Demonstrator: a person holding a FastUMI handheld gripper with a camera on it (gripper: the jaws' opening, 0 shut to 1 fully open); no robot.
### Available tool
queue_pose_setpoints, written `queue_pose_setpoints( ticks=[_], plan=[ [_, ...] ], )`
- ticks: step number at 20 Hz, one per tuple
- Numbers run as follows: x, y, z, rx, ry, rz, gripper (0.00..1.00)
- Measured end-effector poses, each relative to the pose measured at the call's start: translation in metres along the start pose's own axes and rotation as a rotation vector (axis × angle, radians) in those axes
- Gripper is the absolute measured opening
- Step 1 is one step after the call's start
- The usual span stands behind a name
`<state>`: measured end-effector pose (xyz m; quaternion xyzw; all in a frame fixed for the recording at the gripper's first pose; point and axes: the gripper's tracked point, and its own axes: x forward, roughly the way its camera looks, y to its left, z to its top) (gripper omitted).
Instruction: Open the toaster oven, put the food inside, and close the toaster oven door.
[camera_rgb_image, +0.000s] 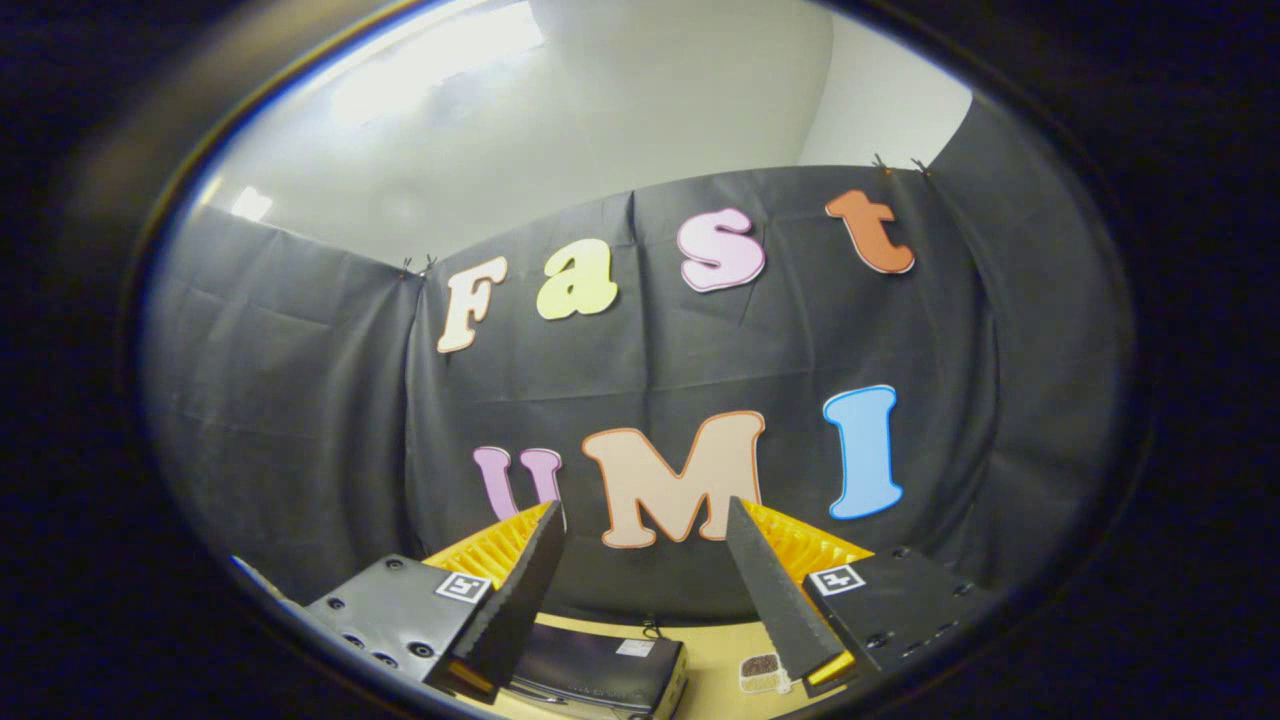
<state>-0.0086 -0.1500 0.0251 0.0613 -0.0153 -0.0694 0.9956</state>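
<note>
— Ridged pads line the two fingers (520, 590) of the claw (645, 520), yes? How do they stand?

— They stand well apart, with a wide gap between them, and nothing is held in this gap. The claw points a little upward, toward the wall.

— What lies under the fingers?

— Below them I see the pale wooden counter (715, 650). On it, near the left finger and partly hidden by it, is the dark box-shaped toaster oven with a glossy top (600, 665). From this angle I cannot tell if its door is open or closed.

— And the food?

— A small piece of food, pale with a dark brown top (762, 672), lies on the counter just beside the right finger, a short way to the right of the toaster oven. They are not touching.

— What is beyond?

— Beyond the fingers hangs the black cloth wall of the booth (300, 400), creased in places, and above it a plain white wall of the room (650, 90).
</note>
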Motion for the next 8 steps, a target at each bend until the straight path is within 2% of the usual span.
queue_pose_setpoints(
  ticks=[4,8],
  plan=[
    [-0.008,-0.021,-0.001,0.01,0.01,0.007,1.0],
    [-0.015,-0.055,0.005,-0.005,-0.006,-0.024,1.0]
  ],
)
